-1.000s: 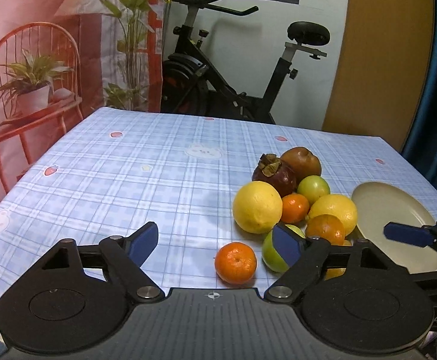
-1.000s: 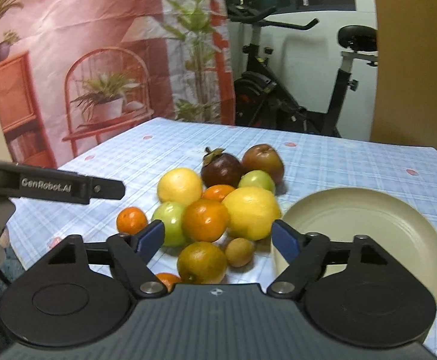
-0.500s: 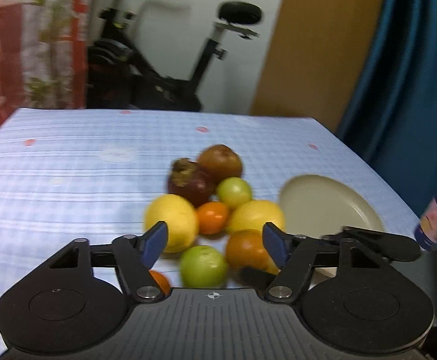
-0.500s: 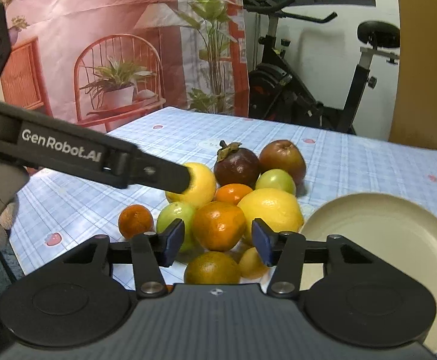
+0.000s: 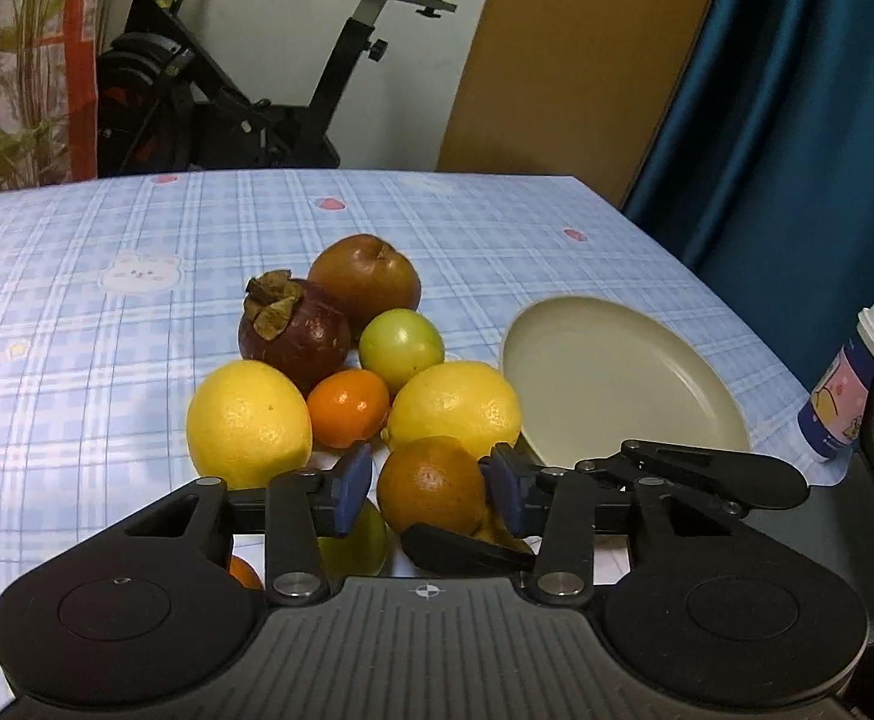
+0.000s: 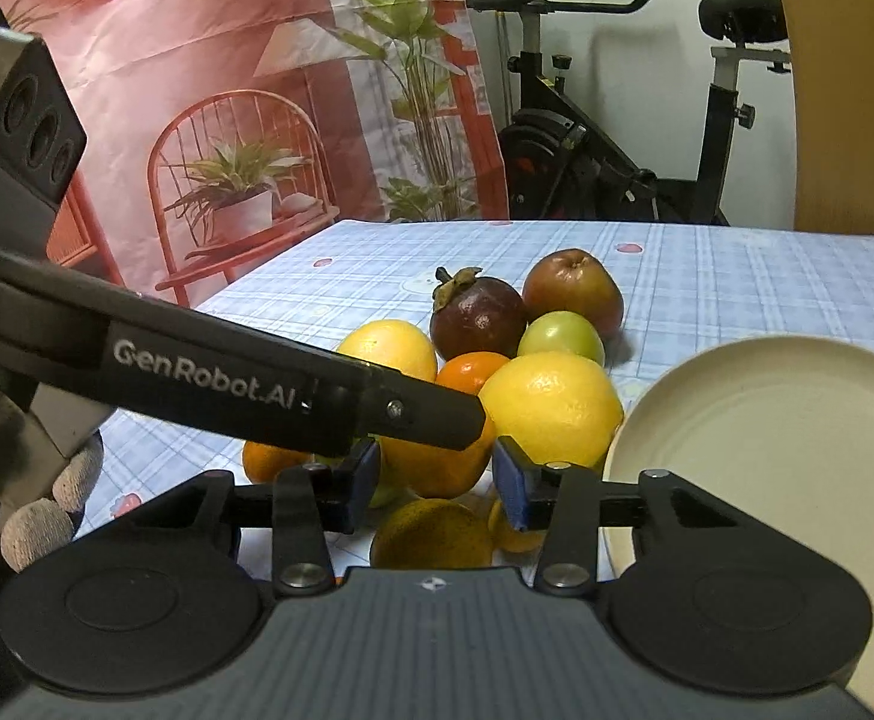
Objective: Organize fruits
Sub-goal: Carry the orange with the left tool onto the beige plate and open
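A pile of fruit lies on the blue checked cloth beside a cream plate [image 5: 616, 372]. My left gripper [image 5: 428, 489] has its jaws closing, and both blue pads meet the sides of an orange [image 5: 431, 483] at the pile's near edge. In the right wrist view, the left gripper's black fingers [image 6: 227, 372] cross over that orange [image 6: 431, 471]. My right gripper [image 6: 435, 483] is closing too. A darker orange [image 6: 431, 540] sits low between its pads, and I cannot make out any contact.
The pile also holds two lemons [image 5: 248, 420] [image 5: 454, 405], a mangosteen [image 5: 296, 330], a brown fruit [image 5: 365, 276], a green fruit [image 5: 401, 342] and a small orange [image 5: 347, 405]. A printed cup [image 5: 850, 396] stands at the right table edge. An exercise bike [image 5: 227, 90] stands behind the table.
Both pairs of jaws have narrowed. The left gripper swung right onto the pile and its pads came in around the orange. Its finger now reaches further across the right wrist view.
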Demonstrator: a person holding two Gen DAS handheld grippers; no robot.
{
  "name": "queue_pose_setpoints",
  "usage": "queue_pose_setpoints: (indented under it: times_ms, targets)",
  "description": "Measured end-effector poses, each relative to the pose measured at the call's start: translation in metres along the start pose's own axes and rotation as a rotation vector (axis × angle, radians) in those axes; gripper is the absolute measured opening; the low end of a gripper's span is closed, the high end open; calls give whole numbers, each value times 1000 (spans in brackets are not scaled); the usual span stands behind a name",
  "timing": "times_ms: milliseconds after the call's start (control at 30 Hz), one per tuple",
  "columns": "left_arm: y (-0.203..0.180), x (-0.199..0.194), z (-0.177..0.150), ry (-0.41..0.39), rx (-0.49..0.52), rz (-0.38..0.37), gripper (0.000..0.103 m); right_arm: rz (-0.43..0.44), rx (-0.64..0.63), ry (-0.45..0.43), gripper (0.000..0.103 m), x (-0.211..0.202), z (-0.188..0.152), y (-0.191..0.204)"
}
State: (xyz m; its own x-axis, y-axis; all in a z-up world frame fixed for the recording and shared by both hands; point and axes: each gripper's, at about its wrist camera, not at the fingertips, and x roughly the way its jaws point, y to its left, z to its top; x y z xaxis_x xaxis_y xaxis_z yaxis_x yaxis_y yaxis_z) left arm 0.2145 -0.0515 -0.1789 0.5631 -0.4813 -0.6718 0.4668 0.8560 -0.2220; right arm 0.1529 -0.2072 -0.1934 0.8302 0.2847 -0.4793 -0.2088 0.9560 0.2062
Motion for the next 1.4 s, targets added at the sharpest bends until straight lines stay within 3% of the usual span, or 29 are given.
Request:
queue_pose_setpoints:
  times_ms: [267, 600, 933, 1400]
  targets:
    - [-4, -4, -1, -18, 2, -2, 42, 17, 31, -2, 43, 0, -2, -1]
    - [-30, -14, 22, -68, 106, -33, 42, -14, 60, -121, 43, -29, 6, -4]
    - [-56, 38, 40, -29, 137, -101, 42, -129, 206, -152, 43, -39, 6, -42]
    - [-65, 80, 47, 23, 161, -73, 42, -225, 250, -98, 43, -20, 5, -70]
